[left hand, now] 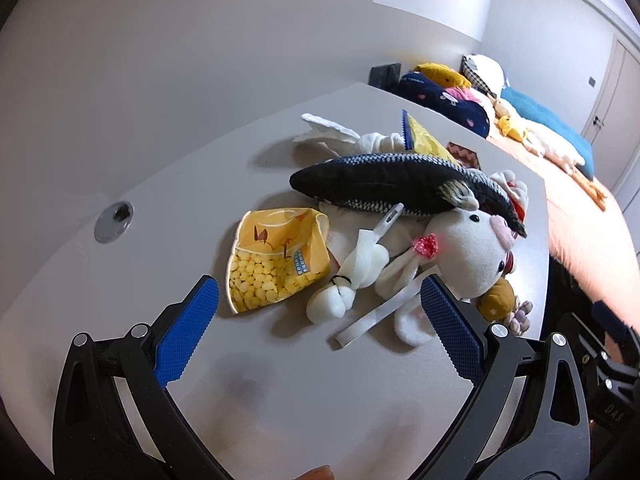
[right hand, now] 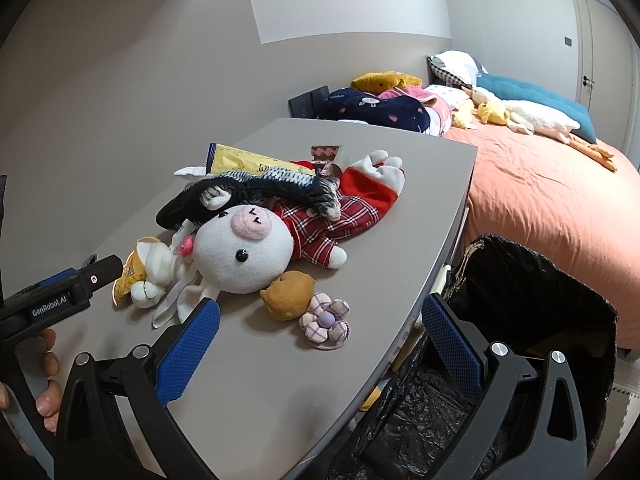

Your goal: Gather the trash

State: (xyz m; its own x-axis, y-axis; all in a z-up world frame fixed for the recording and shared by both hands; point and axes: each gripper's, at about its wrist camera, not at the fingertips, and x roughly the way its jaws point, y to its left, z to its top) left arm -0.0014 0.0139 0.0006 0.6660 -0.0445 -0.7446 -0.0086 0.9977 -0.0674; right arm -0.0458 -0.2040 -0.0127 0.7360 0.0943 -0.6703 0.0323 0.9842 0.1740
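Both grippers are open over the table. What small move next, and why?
Probably ease the left gripper forward and down onto the yellow corn snack bag. It lies flat, unobstructed, just ahead of the open fingers, while the other wrapper sits under the fish plush.

A grey table (right hand: pixel 256 380) carries a heap: a yellow corn snack bag (left hand: pixel 276 260) lies flat beside a white plush rabbit (right hand: pixel 244 256); a brown plush (right hand: pixel 288 294) and a checked fabric flower (right hand: pixel 325 320) rest near the edge; a fish plush (left hand: pixel 400 184) lies atop the heap.
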